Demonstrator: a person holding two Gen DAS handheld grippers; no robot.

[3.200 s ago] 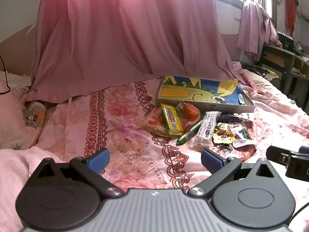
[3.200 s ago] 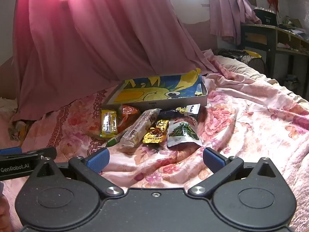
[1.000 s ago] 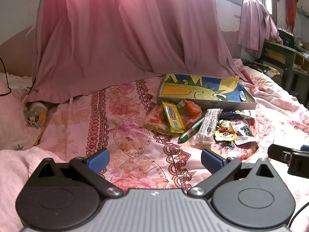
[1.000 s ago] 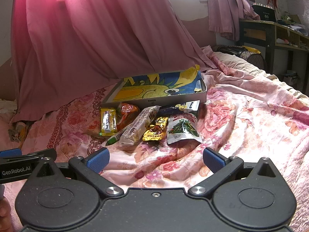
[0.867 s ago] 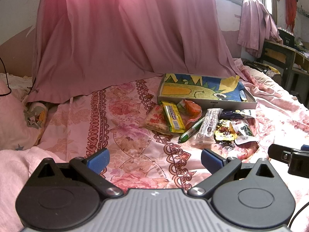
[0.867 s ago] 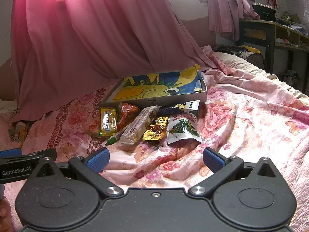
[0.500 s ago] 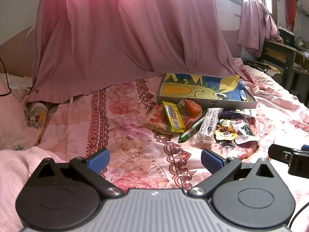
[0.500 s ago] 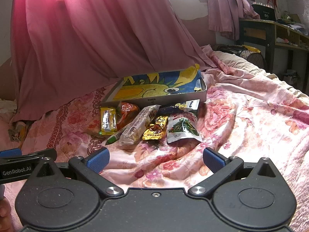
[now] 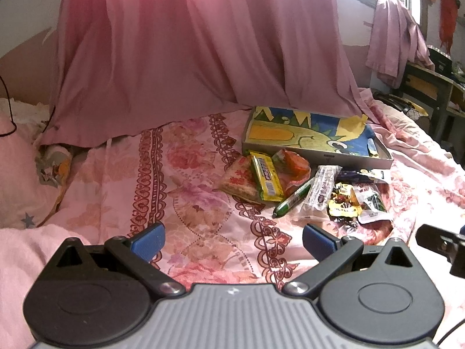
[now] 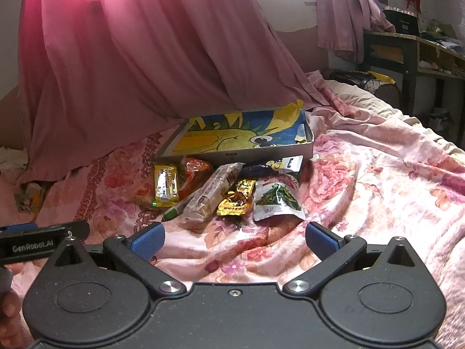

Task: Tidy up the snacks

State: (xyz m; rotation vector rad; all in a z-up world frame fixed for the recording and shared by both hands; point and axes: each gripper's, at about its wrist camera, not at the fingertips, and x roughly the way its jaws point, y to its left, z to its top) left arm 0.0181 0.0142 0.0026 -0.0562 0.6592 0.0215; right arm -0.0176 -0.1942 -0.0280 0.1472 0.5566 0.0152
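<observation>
Left gripper (image 9: 231, 240) and right gripper (image 10: 234, 238) gape empty, level, short of snacks (image 10: 229, 187)

1. Bedsheet (image 9: 203, 203): pale pink, rose floral print, dark red scrolled border bands.
2. Curtain (image 9: 189, 43): plain dusty pink.
3. Shallow box (image 10: 232, 153): grey walls; inside a blue, yellow and green cartoon picture.
4. Wafer bar (image 9: 266, 176): yellow wrapper, green edge.
5. Crinkled pouch (image 9: 293, 165): orange.
6. Cracker pack (image 9: 237, 181): clear, red print.
7. Marker (image 9: 290, 200): green.
8. Long bar (image 10: 212, 193): clear wrapper, dark lettering.
9. Small sachet (image 10: 237, 199): gold and black.
10. Standing pouch (image 10: 276, 197): white, green leaf picture.
11. Finger pads (image 10: 146, 240): blue, on black bodies.
</observation>
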